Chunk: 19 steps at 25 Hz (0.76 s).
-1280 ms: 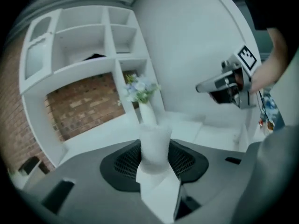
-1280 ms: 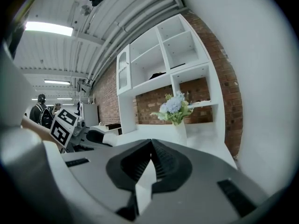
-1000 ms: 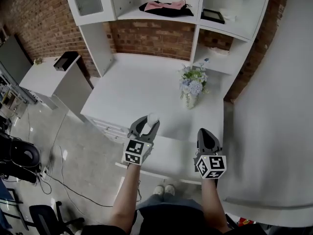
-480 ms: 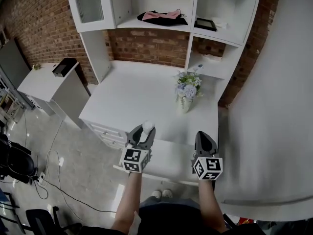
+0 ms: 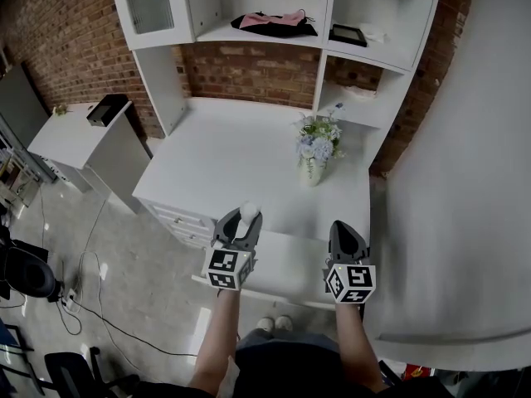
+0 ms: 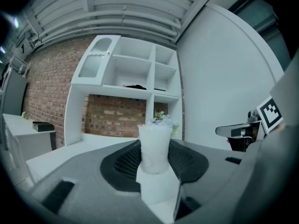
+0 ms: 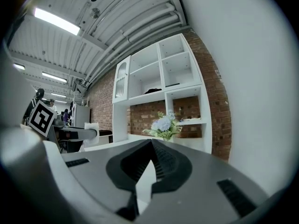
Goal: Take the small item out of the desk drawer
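Observation:
My left gripper (image 5: 241, 220) hovers over the front edge of the white desk (image 5: 241, 156), shut on a small white textured item (image 5: 248, 211). In the left gripper view the item (image 6: 155, 143) stands upright between the dark ribbed pads (image 6: 122, 164), sticking out past the tips. My right gripper (image 5: 343, 230) hangs level with it further right, jaws shut with nothing between them (image 7: 150, 146). A white slab (image 5: 282, 268) juts out below the desk front under both grippers; I cannot tell whether it is the drawer.
A vase of pale flowers (image 5: 315, 152) stands at the desk's right rear. Shelves above hold a pink and black cloth (image 5: 274, 21) and a dark frame (image 5: 348, 33). A white wall (image 5: 465, 181) runs close on the right. A low cabinet (image 5: 91, 135) stands left.
Both grippers have drifted slightly back toward me and the head view has shifted. The left gripper's hold on the white item is unchanged.

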### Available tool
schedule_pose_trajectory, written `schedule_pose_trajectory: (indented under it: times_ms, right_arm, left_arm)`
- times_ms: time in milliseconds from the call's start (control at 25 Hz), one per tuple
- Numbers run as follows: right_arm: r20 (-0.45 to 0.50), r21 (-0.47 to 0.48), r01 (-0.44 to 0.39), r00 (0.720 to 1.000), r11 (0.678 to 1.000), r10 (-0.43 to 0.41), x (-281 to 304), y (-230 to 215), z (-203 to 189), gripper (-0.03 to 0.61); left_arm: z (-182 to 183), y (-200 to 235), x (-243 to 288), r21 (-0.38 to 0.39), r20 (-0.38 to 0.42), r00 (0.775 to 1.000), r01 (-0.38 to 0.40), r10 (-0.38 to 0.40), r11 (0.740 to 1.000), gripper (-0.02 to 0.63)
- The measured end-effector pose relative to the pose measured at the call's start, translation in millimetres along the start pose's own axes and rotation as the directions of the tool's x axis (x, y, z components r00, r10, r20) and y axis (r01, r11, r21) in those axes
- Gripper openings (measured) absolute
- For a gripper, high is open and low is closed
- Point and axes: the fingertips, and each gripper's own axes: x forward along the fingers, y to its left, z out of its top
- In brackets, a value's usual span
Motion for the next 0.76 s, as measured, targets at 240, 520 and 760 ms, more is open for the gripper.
schedule_pose_trajectory:
  times_ms: [240, 520, 760]
  right_arm:
    - [-0.007, 0.002, -0.007, 1.0, 1.0, 0.007, 2.1, 3.9, -1.4, -0.003]
    - [-0.011, -0.003, -0.005, 1.0, 1.0, 0.005, 3.1, 6.6, -3.0, -0.003]
    - [-0.012, -0.003, -0.001, 1.0, 1.0, 0.001, 6.1, 5.5, -2.4, -0.003]
  left_arm:
    - [-5.5, 4.6, -0.8, -0.008, -0.01, 1.0, -0.001, 0.001, 1.0, 0.166]
    - [-8.4, 3.0, 0.5, -0.015, -0.017, 1.0, 0.016, -0.016, 1.0, 0.166]
    - [-6.0, 7.5, 3.5, -0.013, -0.018, 1.0, 0.007, -0.007, 1.0, 0.166]
